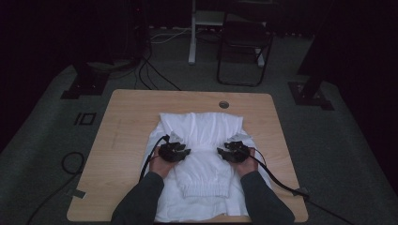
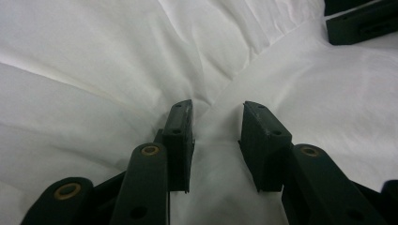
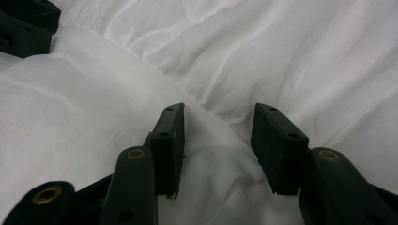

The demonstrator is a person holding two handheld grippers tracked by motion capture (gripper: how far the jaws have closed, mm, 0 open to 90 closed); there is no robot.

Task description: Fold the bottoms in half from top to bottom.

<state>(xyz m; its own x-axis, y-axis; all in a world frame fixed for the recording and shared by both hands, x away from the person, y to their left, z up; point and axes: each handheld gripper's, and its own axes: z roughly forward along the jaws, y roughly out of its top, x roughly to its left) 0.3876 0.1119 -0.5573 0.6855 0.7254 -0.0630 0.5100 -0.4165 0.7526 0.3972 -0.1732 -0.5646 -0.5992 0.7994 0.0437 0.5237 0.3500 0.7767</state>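
A white garment (image 1: 202, 136) lies spread on the wooden table (image 1: 126, 117), with a folded part with a ribbed cuff (image 1: 204, 190) down its middle. My left gripper (image 1: 187, 151) rests on the cloth at the left edge of that folded part. Its jaws stand apart, and a soft ridge of white fabric (image 2: 220, 140) lies between them, unpinched. My right gripper (image 1: 219, 150) sits at the fold's right edge, jaws apart over the fabric (image 3: 220, 154). In the left gripper view (image 2: 217, 110) the right gripper (image 2: 361, 21) shows at the top right. In the right gripper view (image 3: 219, 112) the left gripper (image 3: 23, 28) shows at the top left.
A round cable hole (image 1: 224, 104) sits in the table near its far edge. Behind the table stand a dark chair (image 1: 244, 42) and a white post (image 1: 192, 33), and cables (image 1: 150, 70) run across the floor. Each gripper trails a black cable (image 1: 281, 185) over the table.
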